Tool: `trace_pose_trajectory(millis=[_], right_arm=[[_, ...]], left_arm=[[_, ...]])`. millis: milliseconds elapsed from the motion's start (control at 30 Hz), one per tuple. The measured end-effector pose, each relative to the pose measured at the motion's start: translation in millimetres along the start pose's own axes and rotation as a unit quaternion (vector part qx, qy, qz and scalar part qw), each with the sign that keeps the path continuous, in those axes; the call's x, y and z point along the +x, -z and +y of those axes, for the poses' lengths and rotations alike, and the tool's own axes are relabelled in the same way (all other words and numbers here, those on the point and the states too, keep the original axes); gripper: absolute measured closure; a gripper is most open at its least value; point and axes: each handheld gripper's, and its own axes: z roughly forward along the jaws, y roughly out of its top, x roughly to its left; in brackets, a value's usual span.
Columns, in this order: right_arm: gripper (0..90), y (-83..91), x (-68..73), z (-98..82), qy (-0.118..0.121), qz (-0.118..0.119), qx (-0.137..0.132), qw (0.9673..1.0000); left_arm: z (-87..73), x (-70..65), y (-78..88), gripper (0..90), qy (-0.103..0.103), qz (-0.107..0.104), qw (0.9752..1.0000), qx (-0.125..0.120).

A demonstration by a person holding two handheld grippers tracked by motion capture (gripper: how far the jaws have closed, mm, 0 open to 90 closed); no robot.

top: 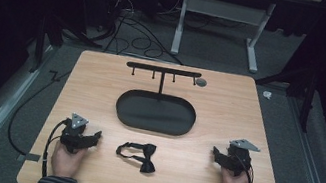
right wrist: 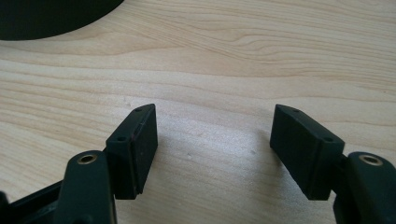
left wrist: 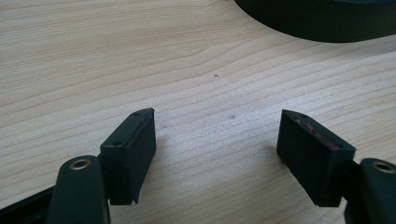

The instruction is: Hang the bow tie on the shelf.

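While both tongs rest wide and empty | bow tie (top: 137,154) lies on tabletop (top: 229,108) just in front of black tray stand (top: 155,112), between left tongs (top: 92,136) and right tongs (top: 217,153) | risk: floppy strap could slip a one-sided pinch

The bow tie (top: 138,154) is lying on the table (top: 229,108), near the front edge, between the left gripper (top: 92,136) and the right gripper (top: 217,153). The tray (top: 155,113) is sitting just beyond it at the centre. The hook rack (top: 163,70) is standing in the tray's far side.
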Motion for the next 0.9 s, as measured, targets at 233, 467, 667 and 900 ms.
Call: trace_pose_trajectory(millis=[233,467,667,900], right_arm=[[31.8,0.1,0.6,-0.2,0.006,0.007,0.001,1.0000],[31.6,0.0,0.7,-0.2,0.008,0.009,0.000,0.9999],[31.5,0.1,0.8,-0.2,0.007,0.009,0.001,0.9999],[31.3,0.1,0.8,-0.2,0.008,0.010,0.001,0.9999]], left_arm=[[-0.3,-0.4,0.1,28.7,0.001,0.001,1.0000,-0.001],[-0.3,-0.3,0.1,28.7,0.001,0.001,1.0000,-0.001],[-0.5,2.4,1.1,28.9,0.010,-0.008,0.9999,-0.003],[-0.5,-0.1,0.5,28.3,0.001,0.001,1.0000,-0.001]])
